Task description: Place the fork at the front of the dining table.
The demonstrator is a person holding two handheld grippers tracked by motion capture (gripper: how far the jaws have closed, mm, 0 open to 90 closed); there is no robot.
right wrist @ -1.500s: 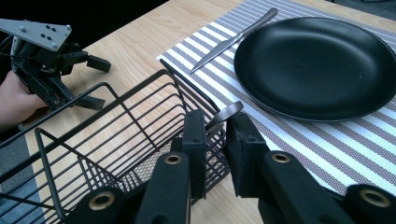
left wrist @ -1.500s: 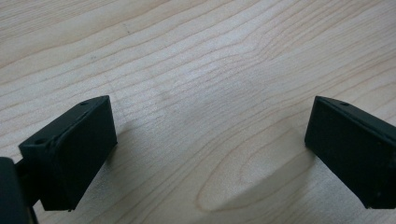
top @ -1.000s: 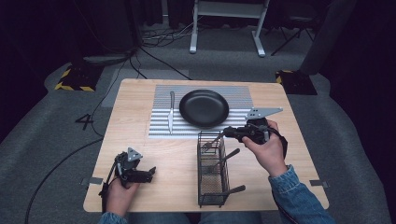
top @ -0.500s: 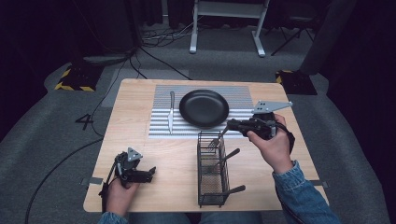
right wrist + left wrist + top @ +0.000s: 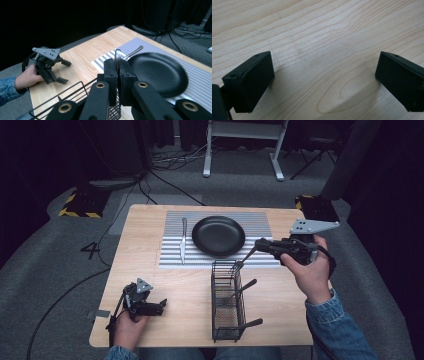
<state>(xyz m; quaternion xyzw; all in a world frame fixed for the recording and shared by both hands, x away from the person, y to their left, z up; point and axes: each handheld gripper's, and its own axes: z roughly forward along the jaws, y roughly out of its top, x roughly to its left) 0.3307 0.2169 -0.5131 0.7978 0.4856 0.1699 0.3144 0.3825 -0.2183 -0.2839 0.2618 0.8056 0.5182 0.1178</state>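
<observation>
My right gripper (image 5: 261,245) is shut on the handle of a thin metal utensil (image 5: 245,256), which slants down to the far rim of the black wire basket (image 5: 226,306). In the right gripper view the jaws (image 5: 118,67) pinch the silver handle (image 5: 117,56), and its tip sticks up above them. Whether it is a fork or a spoon is unclear. My left gripper (image 5: 161,306) rests open on the front left of the table, its jaws (image 5: 324,80) wide apart over bare wood. It is also seen far off as the other gripper (image 5: 64,71).
A black plate (image 5: 218,236) and a knife (image 5: 183,240) lie on the striped mat (image 5: 172,260). Two dark-handled utensils (image 5: 244,287) lean out of the basket's right side. The wooden table (image 5: 145,235) ends just behind the mat.
My right gripper has moved right and slightly up, drawing the utensil out toward the basket's rim. The left gripper has stayed put.
</observation>
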